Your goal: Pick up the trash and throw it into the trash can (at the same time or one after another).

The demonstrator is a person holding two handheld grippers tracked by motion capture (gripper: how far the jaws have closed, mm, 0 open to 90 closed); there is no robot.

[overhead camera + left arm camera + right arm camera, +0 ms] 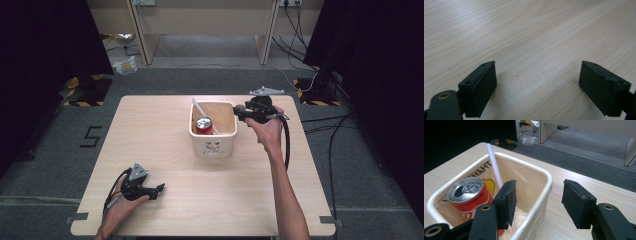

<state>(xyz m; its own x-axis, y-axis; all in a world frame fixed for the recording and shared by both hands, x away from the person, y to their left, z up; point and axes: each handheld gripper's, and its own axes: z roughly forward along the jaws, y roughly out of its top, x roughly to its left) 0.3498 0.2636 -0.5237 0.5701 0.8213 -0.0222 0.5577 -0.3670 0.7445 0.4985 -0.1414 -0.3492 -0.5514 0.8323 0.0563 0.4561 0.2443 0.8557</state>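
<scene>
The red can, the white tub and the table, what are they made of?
Red can: looks like metal, with a shiny silver top and pull tab. White tub: probably glossy plastic or ceramic, with a smooth rounded rim; hard to tell which. Table: pale wood or wood-look board with visible grain, matte.

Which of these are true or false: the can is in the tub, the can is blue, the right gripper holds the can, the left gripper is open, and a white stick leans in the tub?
1. The can is in the tub. True.
2. The can is blue. False: it is red with a silver top.
3. The right gripper holds the can. False: its jaws straddle the tub's wall and grip nothing.
4. The left gripper is open. True: its jaws stand wide over the bare table.
5. A white stick leans in the tub. True.
</scene>
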